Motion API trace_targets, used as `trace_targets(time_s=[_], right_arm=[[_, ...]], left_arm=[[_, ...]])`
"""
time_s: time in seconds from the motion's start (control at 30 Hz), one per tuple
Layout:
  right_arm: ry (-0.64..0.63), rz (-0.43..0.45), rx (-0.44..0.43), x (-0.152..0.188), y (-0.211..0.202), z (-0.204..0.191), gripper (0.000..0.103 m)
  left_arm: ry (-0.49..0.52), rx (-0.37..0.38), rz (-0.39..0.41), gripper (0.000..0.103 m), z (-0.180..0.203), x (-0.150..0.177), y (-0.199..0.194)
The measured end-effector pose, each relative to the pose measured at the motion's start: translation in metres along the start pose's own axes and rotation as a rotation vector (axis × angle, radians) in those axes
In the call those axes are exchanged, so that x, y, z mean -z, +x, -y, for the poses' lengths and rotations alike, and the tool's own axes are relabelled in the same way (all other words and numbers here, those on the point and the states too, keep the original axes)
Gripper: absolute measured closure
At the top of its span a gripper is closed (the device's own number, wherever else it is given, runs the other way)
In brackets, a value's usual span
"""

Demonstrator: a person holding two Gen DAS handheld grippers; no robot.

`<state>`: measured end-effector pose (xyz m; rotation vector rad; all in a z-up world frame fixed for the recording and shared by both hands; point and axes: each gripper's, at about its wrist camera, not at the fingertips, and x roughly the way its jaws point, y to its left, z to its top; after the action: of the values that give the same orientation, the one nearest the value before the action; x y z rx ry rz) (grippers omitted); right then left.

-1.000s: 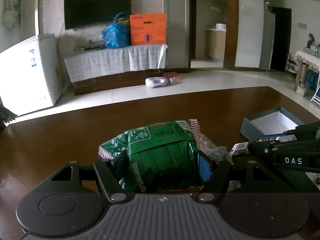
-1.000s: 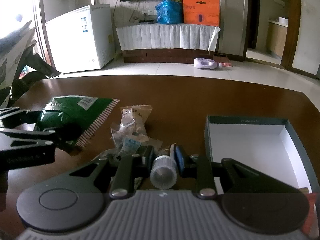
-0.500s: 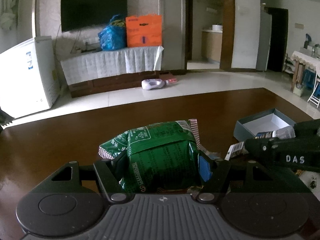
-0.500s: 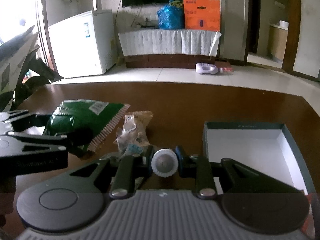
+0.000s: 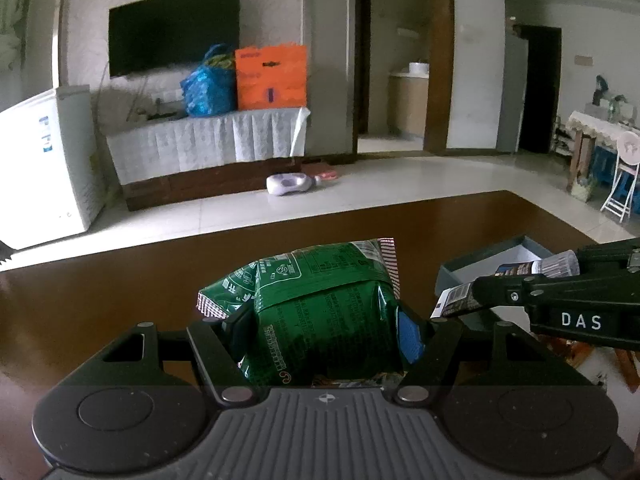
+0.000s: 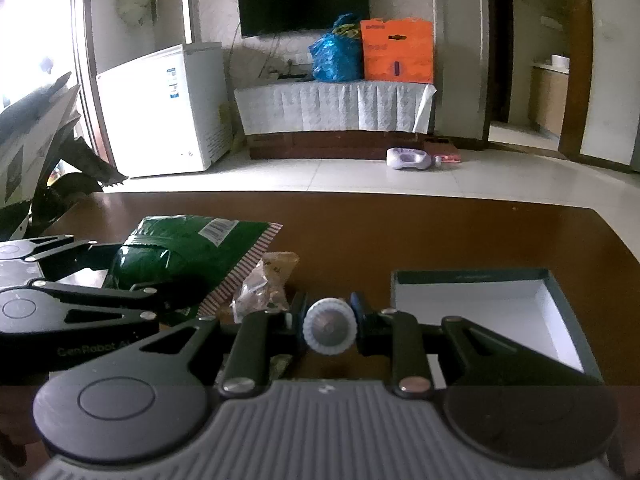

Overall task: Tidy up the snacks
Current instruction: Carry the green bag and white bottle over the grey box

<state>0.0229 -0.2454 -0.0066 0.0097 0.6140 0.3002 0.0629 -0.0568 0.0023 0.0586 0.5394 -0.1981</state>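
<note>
My left gripper (image 5: 326, 330) is shut on a green snack bag (image 5: 320, 308) and holds it above the brown table (image 5: 100, 304). The bag also shows in the right wrist view (image 6: 188, 248), with the left gripper (image 6: 132, 280) around it. My right gripper (image 6: 329, 322) is shut on a small tube with a white ribbed cap (image 6: 329, 326). That tube (image 5: 516, 276) and the right gripper (image 5: 560, 292) show in the left wrist view, over the near edge of an open grey box with a white inside (image 6: 476, 304).
Clear-wrapped snacks (image 6: 266, 284) lie on the table between the green bag and the box. The table's far edge (image 6: 360, 200) drops to a tiled floor. A white freezer (image 6: 168, 108) and a TV cabinet (image 6: 332, 116) stand beyond.
Both grippers have risen with their loads. The right gripper with the tube has moved up and toward the box; the table items sit lower in both views.
</note>
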Motion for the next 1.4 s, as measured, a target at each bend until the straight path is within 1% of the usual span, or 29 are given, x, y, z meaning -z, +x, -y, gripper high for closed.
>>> trace_targets(time_s=[0.3,1.4], right_arm=[[0.023,0.036,0.017,-0.003,-0.024,0.018,0.08],[0.094,0.063,0.122,0.009,-0.077,0.078,0.08]], left_arm=[[0.017,0.022,0.002,0.034,0.015,-0.003,0.007],[0.051,0.131,0.01,0.034,0.077,-0.013,0.034]])
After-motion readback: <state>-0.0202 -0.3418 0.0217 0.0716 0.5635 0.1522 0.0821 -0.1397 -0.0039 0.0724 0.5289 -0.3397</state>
